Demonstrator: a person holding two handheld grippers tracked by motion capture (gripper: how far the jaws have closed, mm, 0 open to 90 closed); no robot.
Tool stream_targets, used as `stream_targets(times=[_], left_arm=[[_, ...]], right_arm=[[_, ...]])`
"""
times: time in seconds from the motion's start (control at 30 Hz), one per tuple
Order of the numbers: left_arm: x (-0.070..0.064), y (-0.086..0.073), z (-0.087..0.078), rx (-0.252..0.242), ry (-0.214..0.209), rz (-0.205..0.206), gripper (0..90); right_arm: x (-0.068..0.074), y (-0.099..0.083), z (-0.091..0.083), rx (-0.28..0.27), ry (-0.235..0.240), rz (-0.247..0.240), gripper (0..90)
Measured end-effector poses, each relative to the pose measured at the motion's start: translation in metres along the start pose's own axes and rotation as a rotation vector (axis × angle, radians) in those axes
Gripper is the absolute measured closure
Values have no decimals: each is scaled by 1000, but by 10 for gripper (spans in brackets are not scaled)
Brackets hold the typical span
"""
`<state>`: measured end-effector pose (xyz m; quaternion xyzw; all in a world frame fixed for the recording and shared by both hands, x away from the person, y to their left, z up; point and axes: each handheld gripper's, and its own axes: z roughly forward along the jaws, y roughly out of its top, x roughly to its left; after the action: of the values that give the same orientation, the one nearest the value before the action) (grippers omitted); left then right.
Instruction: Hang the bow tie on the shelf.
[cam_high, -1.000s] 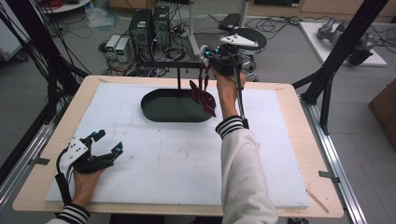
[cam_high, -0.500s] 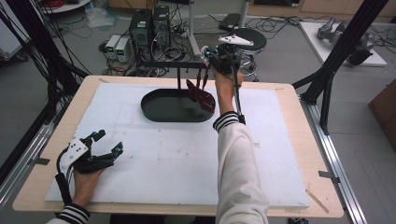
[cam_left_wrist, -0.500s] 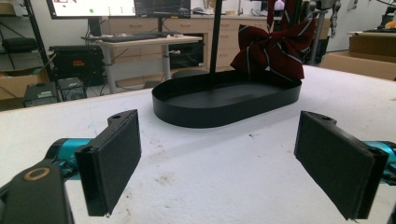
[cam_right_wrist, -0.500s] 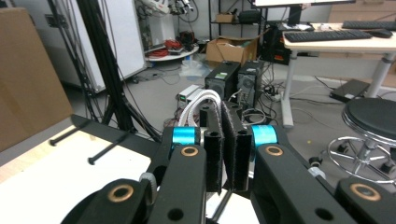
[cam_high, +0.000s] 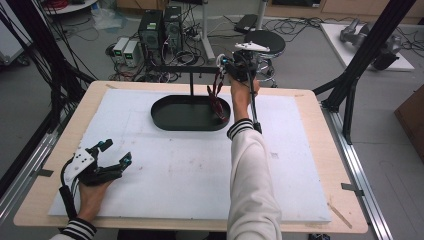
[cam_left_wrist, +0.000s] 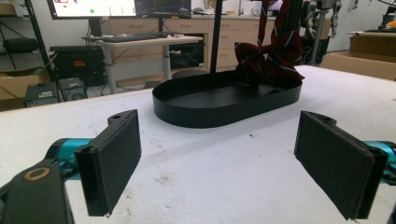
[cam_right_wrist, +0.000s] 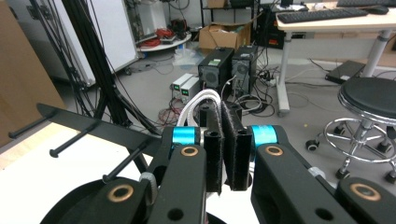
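Note:
A dark red striped cloth (cam_high: 217, 95) hangs from my right gripper (cam_high: 223, 65), which is shut on its top end above the right end of a black oval tray (cam_high: 161, 118). In the left gripper view the cloth (cam_left_wrist: 268, 56) has its lower end bunched inside the tray (cam_left_wrist: 224, 112). Seen in the right gripper view, the right gripper (cam_right_wrist: 228, 112) has its pads pressed together, close to a black bar with pegs (cam_right_wrist: 93, 127). My left gripper (cam_high: 116, 151) rests open at the front left of the white board, and nothing lies between its pads (cam_left_wrist: 114, 161).
A black post (cam_high: 191, 84) rises from the tray and carries the peg bar (cam_high: 175, 74). The white board (cam_high: 200, 170) covers the wooden table. Dark frame legs (cam_high: 350, 95) stand at the table's right, and computers, cables and a stool sit on the floor behind.
My right gripper has risen slightly and reached a little farther back with the cloth, drawing it up from the tray. The left gripper has not moved.

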<state>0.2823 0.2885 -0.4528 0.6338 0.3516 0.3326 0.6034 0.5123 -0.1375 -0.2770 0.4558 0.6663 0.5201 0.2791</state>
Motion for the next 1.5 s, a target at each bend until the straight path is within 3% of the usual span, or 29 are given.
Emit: stream_targets(times=[0.4, 0.47, 0.7, 0.87, 1.1, 1.17, 1.27, 1.43, 1.5], left_arm=[[0, 0, 0, -4, 0, 2, 150], [0, 0, 0, -3, 0, 2, 150], [0, 0, 0, -6, 1, 1, 150], [0, 0, 0, -6, 1, 2, 150], [-1, 0, 0, -5, 3, 3, 150], [-1, 0, 0, -3, 3, 5, 151], [0, 0, 0, 1, 3, 9, 151], [-1, 0, 1, 3, 6, 7, 151], [-1, 0, 0, 1, 11, 10, 151]], right_arm=[[-13, -24, 2, 53, -37, -1, 873], [-15, -28, 2, 88, -33, 9, 872], [-13, -28, 2, 102, -37, -21, 869], [-14, -29, 0, 119, -26, -4, 863], [-12, -33, -2, 151, -43, -47, 819], [-11, -38, -5, 127, -69, -91, 772], [-14, -40, -6, 183, -67, -92, 585], [-12, -35, -18, 179, -56, -84, 342], [-10, -32, -25, 170, -52, -105, 300]])
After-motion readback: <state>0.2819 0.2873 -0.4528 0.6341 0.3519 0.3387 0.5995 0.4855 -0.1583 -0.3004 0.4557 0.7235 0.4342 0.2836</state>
